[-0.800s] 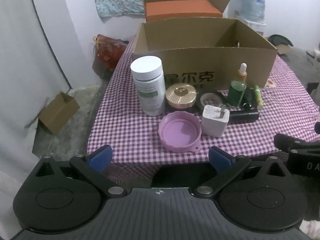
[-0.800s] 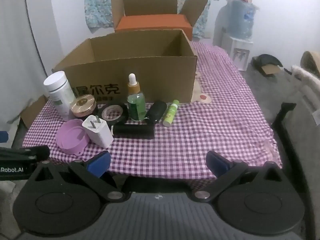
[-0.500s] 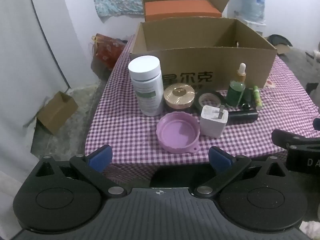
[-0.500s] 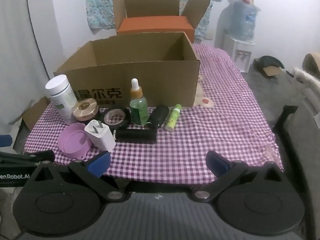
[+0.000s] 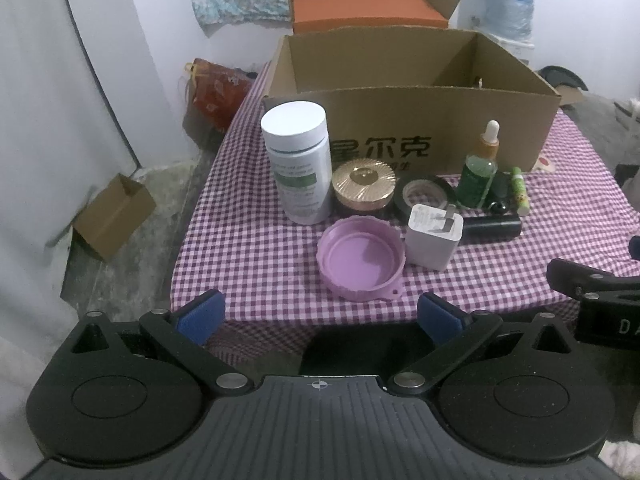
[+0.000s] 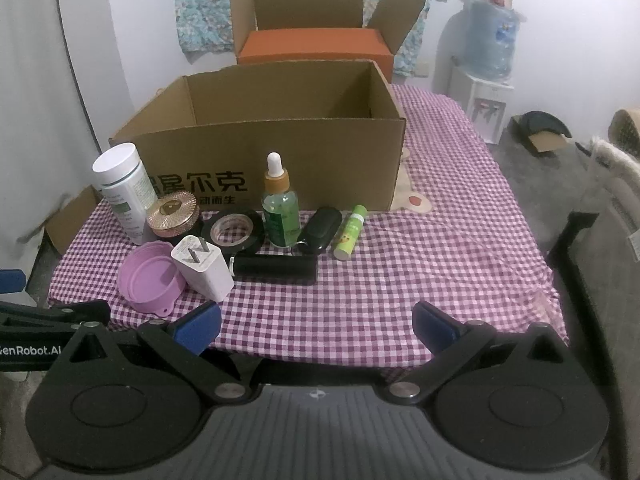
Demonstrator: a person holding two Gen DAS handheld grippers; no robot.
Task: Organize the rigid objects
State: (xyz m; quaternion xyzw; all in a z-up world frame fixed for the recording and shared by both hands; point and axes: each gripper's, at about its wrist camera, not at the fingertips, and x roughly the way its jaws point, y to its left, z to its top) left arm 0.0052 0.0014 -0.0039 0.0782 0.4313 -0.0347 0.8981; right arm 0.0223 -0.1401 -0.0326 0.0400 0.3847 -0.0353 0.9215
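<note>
**Crowded Cluster, Easy Knock-Overs**

Hovering short of the tabletop [image 6: 440, 248] with left tongs [image 5: 320, 316] and right tongs [image 6: 316, 326] spread wide, gripping nothing. Risking toppling the dropper bottle [image 6: 280, 212] (tall, narrow) while reaching among tightly packed items before the cardboard box [image 6: 320, 152].

Cardboard box [image 5: 400, 112] floor hidden, white bottle [image 5: 298, 160] label unreadable

Bottle [image 5: 298, 164], jar [image 5: 363, 187], tape roll [image 5: 425, 197], dropper btl [image 5: 478, 170] lining up before box [image 5: 440, 132]; lid [image 5: 361, 262] & charger [image 5: 434, 237] sitting nearer front edge.

Black gripper [image 5: 320, 316], blue-padded fingers [image 5: 200, 316], silver screws
</note>
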